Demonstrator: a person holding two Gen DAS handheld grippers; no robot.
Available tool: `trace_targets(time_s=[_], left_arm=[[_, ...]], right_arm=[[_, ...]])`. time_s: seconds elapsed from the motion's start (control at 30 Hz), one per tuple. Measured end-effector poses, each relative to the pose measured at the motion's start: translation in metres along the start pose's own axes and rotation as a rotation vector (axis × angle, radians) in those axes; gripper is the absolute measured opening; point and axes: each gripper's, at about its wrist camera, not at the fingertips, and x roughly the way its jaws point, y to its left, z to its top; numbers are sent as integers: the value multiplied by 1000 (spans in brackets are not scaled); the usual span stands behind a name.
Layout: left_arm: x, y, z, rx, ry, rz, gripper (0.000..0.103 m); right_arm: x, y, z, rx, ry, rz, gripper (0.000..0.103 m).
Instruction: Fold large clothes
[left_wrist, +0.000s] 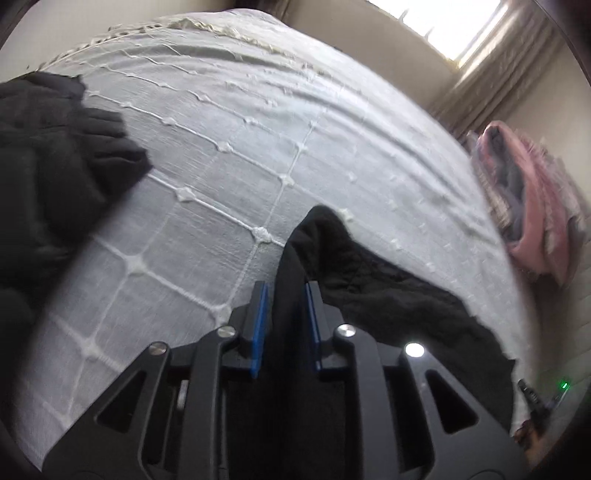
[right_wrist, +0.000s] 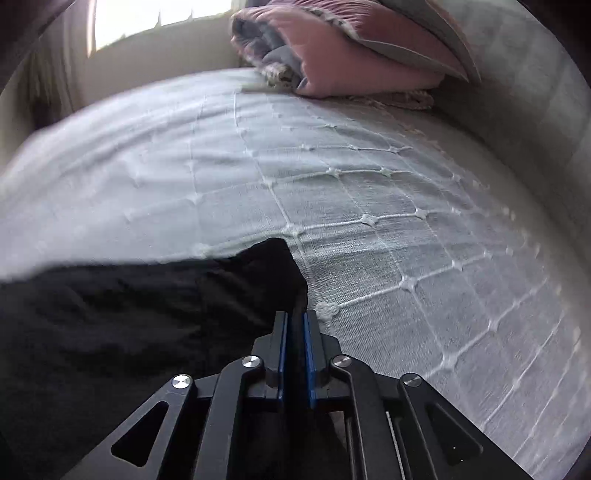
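White bedspread (left_wrist: 229, 122) open ahead, both tongs (left_wrist: 284, 291) (right_wrist: 294, 317) clamping black garment (right_wrist: 129, 306) edges

A bed (right_wrist: 369, 192) with a white bedspread carries black clothes (right_wrist: 110, 314); pink bedding (right_wrist: 351, 62) lies beyond them.

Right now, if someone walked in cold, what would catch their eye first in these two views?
The black fabric garment stands out, dark against the white grid-stitched bedspread. The left gripper and the right gripper are each clamped on a bunched edge of it. Next comes the pink and grey folded quilt at the far end of the bed, below a bright window.
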Motion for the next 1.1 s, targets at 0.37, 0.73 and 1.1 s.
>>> trace_targets(time_s=[0.37, 0.73, 1.1], left_arm=[[-141, -23, -142, 204, -70, 17, 64], [-111, -3, -196, 247, -75, 249, 63], [-103, -2, -201, 293, -82, 293, 63]], right_arm=[[-179, -3, -96, 58, -74, 263, 80], [-170, -1, -191, 151, 38, 195, 80], [-136, 19, -192, -20, 76, 84, 81]])
